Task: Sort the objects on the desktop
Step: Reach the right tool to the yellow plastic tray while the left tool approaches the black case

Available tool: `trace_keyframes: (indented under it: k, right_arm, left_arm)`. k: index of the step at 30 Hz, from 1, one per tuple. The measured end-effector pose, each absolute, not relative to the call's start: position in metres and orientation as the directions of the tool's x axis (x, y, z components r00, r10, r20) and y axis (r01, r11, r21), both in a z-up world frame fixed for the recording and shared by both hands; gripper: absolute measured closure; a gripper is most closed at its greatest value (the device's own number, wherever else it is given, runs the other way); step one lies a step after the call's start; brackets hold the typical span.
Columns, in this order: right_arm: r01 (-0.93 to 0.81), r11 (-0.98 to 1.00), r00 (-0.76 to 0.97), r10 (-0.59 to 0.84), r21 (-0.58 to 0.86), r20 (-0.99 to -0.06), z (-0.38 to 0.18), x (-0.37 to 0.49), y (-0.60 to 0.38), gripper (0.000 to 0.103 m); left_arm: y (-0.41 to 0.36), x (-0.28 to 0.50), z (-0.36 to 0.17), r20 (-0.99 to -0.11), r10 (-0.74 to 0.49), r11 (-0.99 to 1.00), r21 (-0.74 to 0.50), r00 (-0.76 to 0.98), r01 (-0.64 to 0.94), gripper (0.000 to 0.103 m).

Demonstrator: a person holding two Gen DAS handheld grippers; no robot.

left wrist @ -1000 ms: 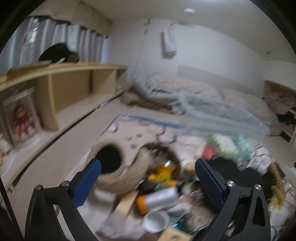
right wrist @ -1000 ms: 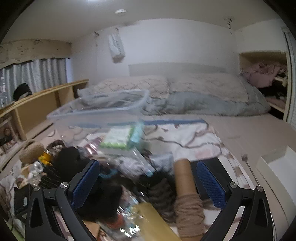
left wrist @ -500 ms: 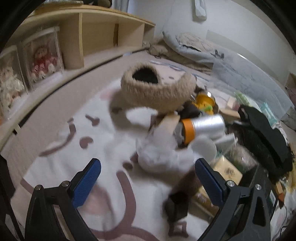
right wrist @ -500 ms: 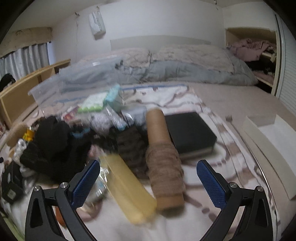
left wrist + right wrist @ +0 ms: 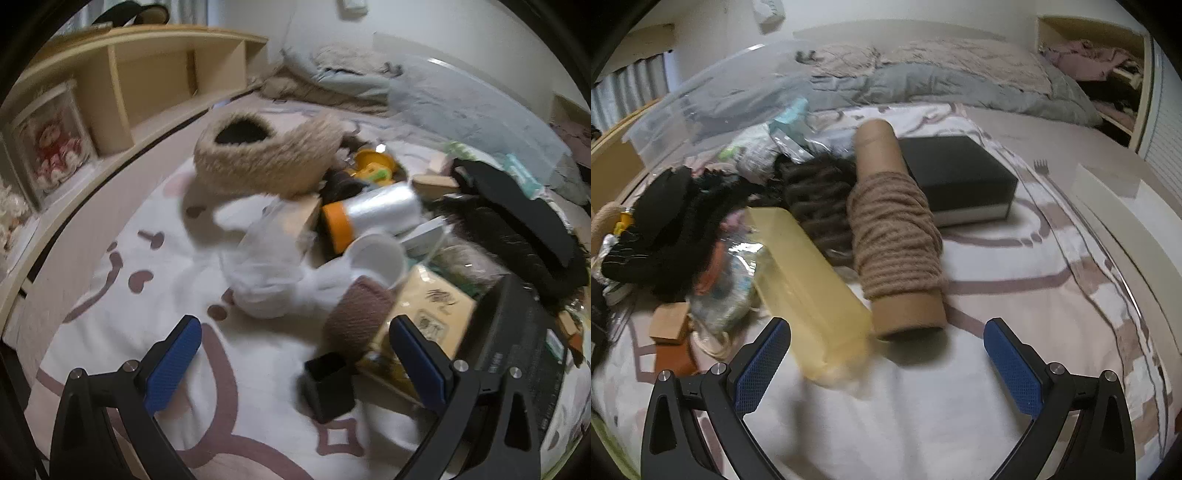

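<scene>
**Both grippers being held wide above an unsorted pile**

The right gripper [image 5: 886,358] is being held fully spread and empty, judged ready for a first pick. A yarn-wound cardboard tube [image 5: 895,236] is lying just ahead, between the jaw lines, with a yellow translucent box [image 5: 805,280] touching beside it. The left gripper [image 5: 295,354] is likewise being kept open and empty; a small black box [image 5: 328,384] is sitting between its fingers, the white cup [image 5: 376,258] beyond.

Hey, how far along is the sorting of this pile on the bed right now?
Nothing looks sorted yet. The left gripper and right gripper are both open and empty. The yarn tube, yellow box, black box, white cup and fuzzy basket all remain jumbled together.
</scene>
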State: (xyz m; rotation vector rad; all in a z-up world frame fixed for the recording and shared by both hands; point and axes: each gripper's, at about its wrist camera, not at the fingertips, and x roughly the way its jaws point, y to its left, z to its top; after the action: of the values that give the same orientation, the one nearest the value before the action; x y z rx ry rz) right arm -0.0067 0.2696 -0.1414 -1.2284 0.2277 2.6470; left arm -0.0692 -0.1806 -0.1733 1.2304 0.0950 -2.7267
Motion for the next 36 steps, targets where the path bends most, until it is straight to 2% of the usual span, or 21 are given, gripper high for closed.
trace_keyframes:
  k: [8, 18, 25, 32, 36]
  right_arm:
    - [-0.299, -0.952, -0.584, 0.133, 0.06, -0.801, -0.158, -0.008, 0.274, 0.0]
    - [-0.299, -0.952, -0.579, 0.127, 0.065, -0.806, -0.163, -0.011, 0.276, 0.0]
    - [-0.299, -0.952, -0.581, 0.122, 0.071, -0.805, -0.164, -0.012, 0.277, 0.0]
    - [-0.3, -0.951, -0.584, 0.119, 0.078, -0.803, -0.165, -0.013, 0.278, 0.0]
    - [-0.312, -0.946, -0.589, 0.119, 0.089, -0.799, -0.163, -0.011, 0.28, 0.0]
  left_arm:
    - [-0.207, -0.067, -0.187, -0.791, -0.17, -0.952, -0.023, -0.588, 0.305, 0.001]
    - [-0.23, -0.057, -0.186, -0.793, -0.282, -0.893, 0.011, -0.54, 0.45, 0.0]
    - [-0.231, -0.046, -0.173, -0.759, -0.361, -0.865, 0.055, -0.543, 0.498, 0.001]
    - [-0.226, -0.038, -0.165, -0.754, -0.358, -0.872, 0.059, -0.551, 0.486, 0.001]
    - [-0.205, -0.034, -0.16, -0.745, -0.335, -0.911, 0.1, -0.577, 0.401, 0.001]
